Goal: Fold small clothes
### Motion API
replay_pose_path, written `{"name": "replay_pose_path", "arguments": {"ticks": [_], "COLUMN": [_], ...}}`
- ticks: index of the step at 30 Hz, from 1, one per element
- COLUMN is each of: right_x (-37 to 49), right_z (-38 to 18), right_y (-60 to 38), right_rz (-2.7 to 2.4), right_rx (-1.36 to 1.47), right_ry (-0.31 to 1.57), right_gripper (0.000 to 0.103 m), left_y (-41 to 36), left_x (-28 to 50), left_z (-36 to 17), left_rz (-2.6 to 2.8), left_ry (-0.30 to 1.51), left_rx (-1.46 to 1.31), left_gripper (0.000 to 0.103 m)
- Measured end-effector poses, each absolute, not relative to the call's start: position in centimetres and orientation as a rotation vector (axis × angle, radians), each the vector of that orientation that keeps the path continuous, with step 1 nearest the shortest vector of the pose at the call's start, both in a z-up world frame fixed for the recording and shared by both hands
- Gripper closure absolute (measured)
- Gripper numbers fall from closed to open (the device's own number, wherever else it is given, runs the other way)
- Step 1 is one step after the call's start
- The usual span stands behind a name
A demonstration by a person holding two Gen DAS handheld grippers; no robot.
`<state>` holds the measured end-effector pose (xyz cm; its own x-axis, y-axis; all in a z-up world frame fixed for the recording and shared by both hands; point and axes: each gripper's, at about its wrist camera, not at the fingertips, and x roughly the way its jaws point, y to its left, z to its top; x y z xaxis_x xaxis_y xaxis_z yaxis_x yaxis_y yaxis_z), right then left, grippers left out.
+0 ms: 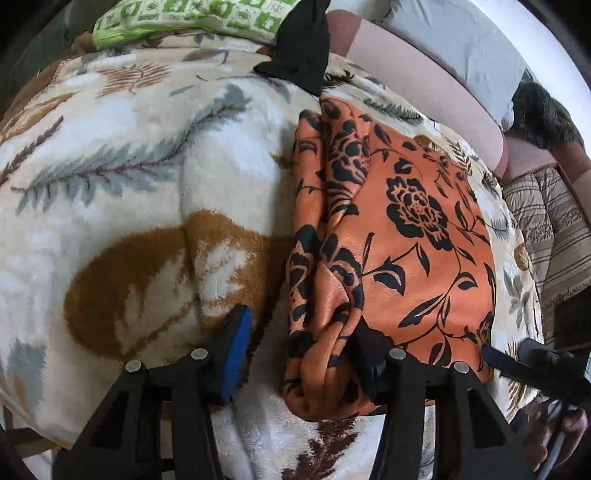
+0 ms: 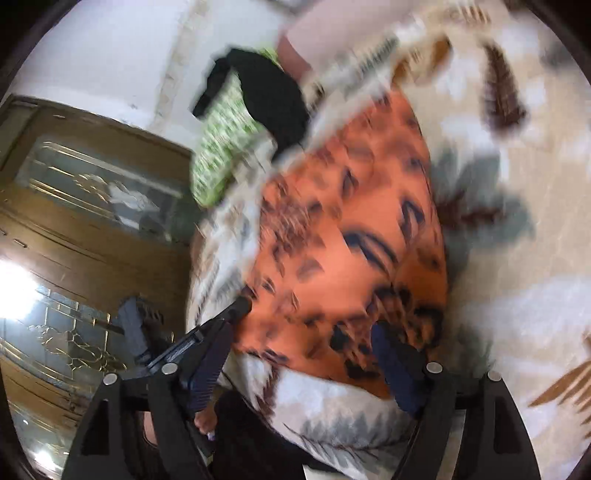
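Blue-padded fingers of the left gripper (image 1: pixel 303 354) stand apart at the bottom of the left wrist view, the right-hand finger pressed against the near edge of the orange floral garment (image 1: pixel 388 236) and the other resting on the fleece leaf-print blanket (image 1: pixel 147 184) beside it; nothing is pinched between them. That garment lies folded into a long bundle ahead of the claw, its thick rolled edge running away from the fingers.

Only this view is sharp enough to show the black flower print; the right wrist view is smeared with blur. What the right view adds is the right gripper (image 2: pixel 306 354), also spread wide, its right-hand finger lying over the near corner of the orange cloth and its other finger hanging past the blanket's edge, in front of a wooden glass-fronted cabinet (image 2: pixel 92 221).

Beyond the garment's far end lie a black cloth (image 1: pixel 299 44) and a green-and-white patterned fabric (image 1: pixel 184 18), touching each other. Farther right of the left claw sits a pink cushion (image 1: pixel 424 99).
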<state>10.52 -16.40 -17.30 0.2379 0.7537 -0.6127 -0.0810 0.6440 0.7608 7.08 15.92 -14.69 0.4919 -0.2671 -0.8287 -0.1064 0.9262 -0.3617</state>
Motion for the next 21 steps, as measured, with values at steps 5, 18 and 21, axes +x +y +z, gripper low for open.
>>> {"name": "replay_pose_path", "arguments": {"ticks": [5,18,21], "right_x": [8.6,8.6,10.2], "right_z": [-13.1,-11.6,-15.4], "right_y": [-17.8,-14.4,-14.2], "right_rz": [0.625,0.596,0.512], "right_rx": [0.662,0.373,0.42], "right_ry": [1.072,1.014,1.156], "right_gripper": [0.027,0.017,0.016], "left_y": [15.5,13.5,13.4], "left_x": [5.2,2.5,2.4], "left_z": [-9.7,-6.4,-6.2], "left_rz": [-0.077,0.036,0.033], "left_ry": [0.952,0.892,0.892], "left_rx": [-0.293,-0.178,-0.163], "left_gripper": [0.035,0.032,0.032]}}
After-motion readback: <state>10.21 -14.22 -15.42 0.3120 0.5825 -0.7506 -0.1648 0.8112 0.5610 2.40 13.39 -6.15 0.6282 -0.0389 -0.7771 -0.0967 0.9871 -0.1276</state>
